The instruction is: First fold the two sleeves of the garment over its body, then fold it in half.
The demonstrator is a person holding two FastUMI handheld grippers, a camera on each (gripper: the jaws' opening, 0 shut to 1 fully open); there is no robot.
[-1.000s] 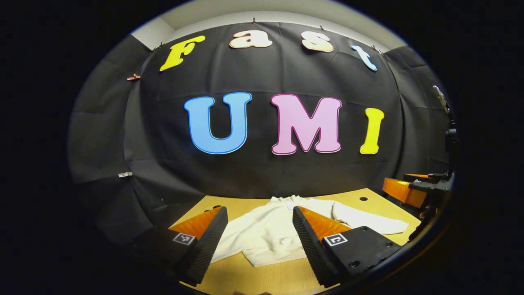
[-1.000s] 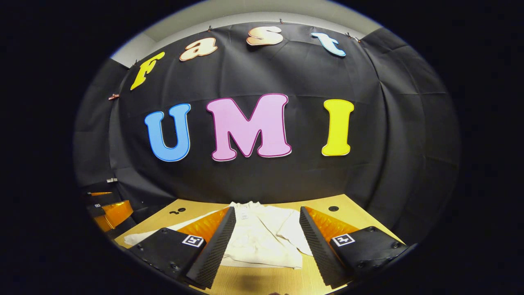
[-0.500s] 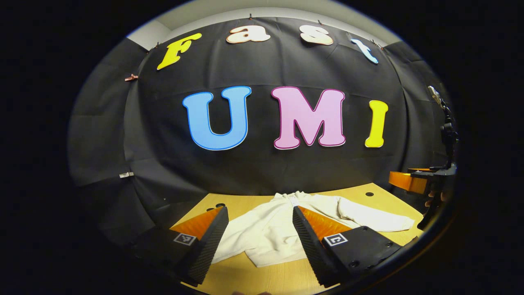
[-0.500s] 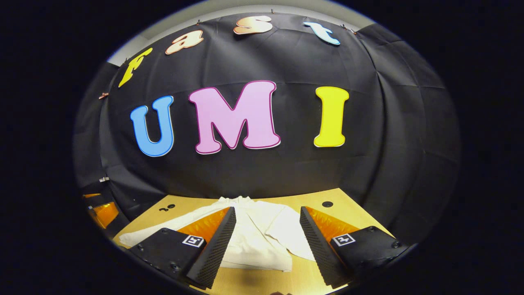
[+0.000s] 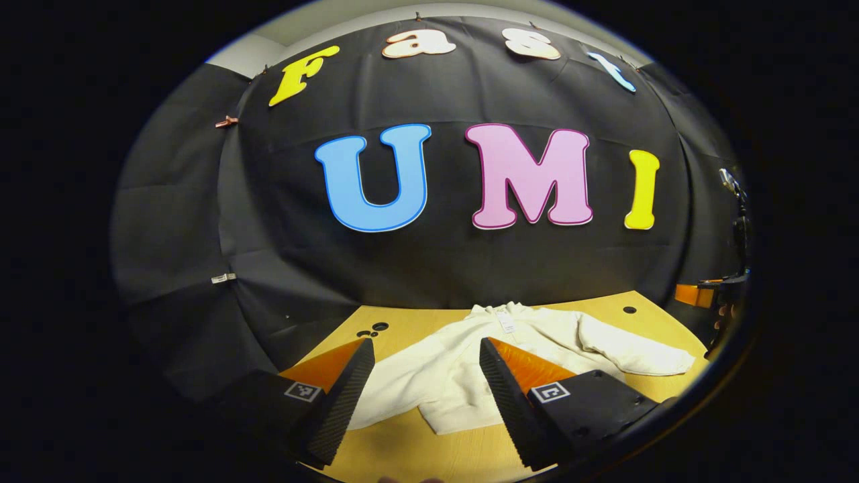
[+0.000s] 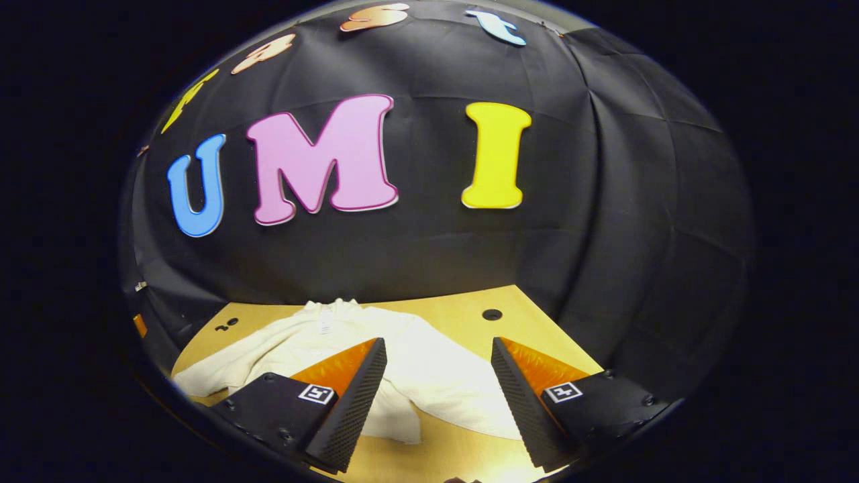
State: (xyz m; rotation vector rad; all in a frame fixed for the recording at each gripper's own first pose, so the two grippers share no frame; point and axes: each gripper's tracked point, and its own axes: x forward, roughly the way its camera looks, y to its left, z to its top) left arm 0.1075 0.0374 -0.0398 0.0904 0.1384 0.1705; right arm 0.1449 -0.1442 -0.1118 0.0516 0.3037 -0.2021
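Observation:
A cream long-sleeved garment (image 5: pixel 456 372) lies flat on the wooden table (image 5: pixel 402 456), collar toward the far wall and both sleeves spread out to the sides. My left gripper (image 5: pixel 426 392) hovers open above the garment's near left part, nothing between its fingers. In the right gripper view the same garment (image 6: pixel 429 365) lies ahead, and my right gripper (image 6: pixel 437 396) is open above its right sleeve, holding nothing. The other gripper (image 5: pixel 704 295), held by a hand, shows at the far right edge of the left gripper view.
The table (image 6: pixel 470 315) ends at the black cloth wall behind. Small round holes (image 6: pixel 492 314) mark the tabletop near the far corners (image 5: pixel 376 329). A stand with a clamp (image 5: pixel 735 201) rises at the right edge of the left gripper view.
Both grippers have moved forward and tipped down toward the table. The right one has swung right, so the garment's right sleeve now lies under it. Both stayed open.

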